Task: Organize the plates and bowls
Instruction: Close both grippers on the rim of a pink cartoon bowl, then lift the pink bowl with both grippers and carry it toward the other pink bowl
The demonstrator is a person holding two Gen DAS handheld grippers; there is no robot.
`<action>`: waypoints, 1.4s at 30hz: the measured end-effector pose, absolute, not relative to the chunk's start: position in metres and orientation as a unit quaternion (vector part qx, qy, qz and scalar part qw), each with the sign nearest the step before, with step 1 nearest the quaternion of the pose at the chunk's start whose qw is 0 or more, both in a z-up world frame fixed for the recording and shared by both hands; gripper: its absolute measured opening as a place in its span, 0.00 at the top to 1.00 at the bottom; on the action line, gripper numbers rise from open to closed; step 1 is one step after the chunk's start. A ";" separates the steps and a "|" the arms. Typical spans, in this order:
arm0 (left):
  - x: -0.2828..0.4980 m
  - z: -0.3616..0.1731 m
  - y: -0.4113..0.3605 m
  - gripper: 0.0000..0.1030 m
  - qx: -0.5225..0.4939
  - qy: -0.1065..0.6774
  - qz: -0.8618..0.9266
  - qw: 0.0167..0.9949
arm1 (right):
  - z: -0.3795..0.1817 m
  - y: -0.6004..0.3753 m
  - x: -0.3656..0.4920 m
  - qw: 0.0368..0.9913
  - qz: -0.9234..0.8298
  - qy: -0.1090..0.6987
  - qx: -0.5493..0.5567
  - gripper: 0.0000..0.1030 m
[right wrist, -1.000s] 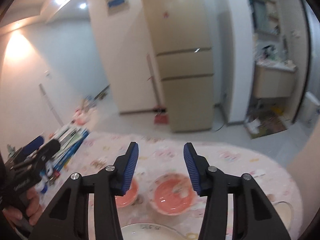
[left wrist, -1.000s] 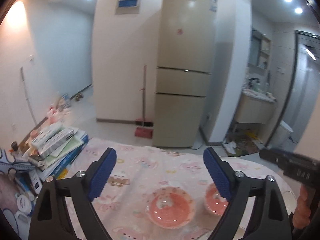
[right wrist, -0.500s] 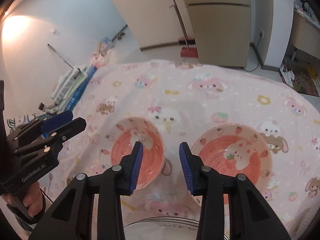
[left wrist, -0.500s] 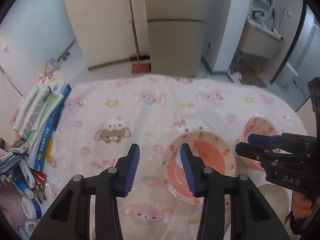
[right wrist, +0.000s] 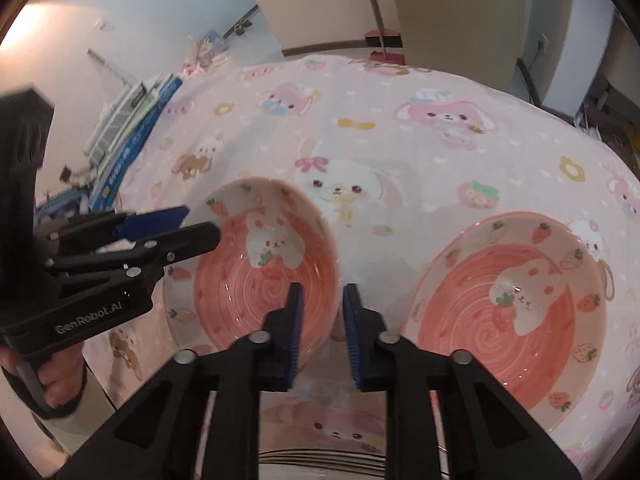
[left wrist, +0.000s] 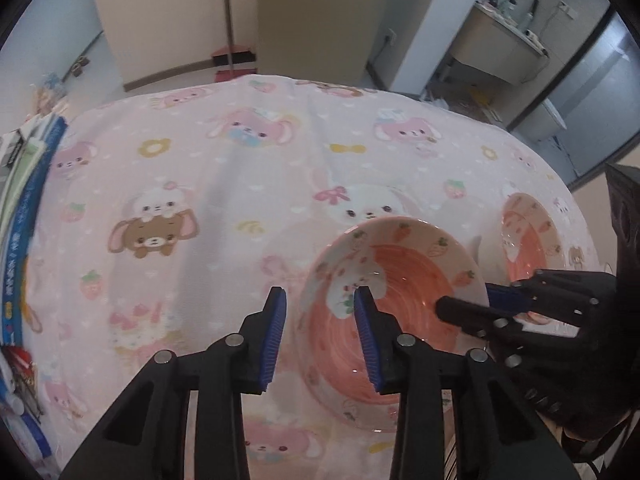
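Grasp step: left gripper [left wrist: 320, 336] and right gripper [right wrist: 320, 334], fingers parted and empty, straddle opposite rims of the left bowl [right wrist: 264, 272] on the worktop [right wrist: 400, 152]; next, close and stack it into the right bowl [right wrist: 512, 312].

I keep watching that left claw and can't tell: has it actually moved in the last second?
Yes. The left claw has dipped down toward the table. The fridge slid up out of view, and its fingers now straddle the near bowl's rim.
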State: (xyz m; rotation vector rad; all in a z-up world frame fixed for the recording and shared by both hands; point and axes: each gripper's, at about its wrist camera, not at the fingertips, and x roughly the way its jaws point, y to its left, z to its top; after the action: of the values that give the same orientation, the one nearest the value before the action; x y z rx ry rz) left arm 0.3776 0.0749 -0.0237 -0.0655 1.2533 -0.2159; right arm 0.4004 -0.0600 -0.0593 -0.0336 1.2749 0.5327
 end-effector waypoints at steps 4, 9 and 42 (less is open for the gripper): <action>0.377 -0.041 0.061 0.63 0.024 0.602 -0.105 0.791 | -0.061 -0.052 0.394 0.782 0.237 0.575 -0.052 0.85; 0.376 -0.047 0.071 0.81 0.023 0.603 -0.117 0.789 | -0.061 -0.060 0.397 0.783 0.234 0.575 -0.020 0.89; 0.365 0.041 -0.010 0.91 0.001 0.515 -0.195 0.835 | 0.032 -0.159 0.379 0.860 0.162 0.481 0.045 0.92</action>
State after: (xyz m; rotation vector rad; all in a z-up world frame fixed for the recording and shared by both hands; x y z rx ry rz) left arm 0.3655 -0.0100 0.0412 0.0031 1.0897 -0.4127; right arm 0.3789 -0.1590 0.0324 0.0943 1.0091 0.3405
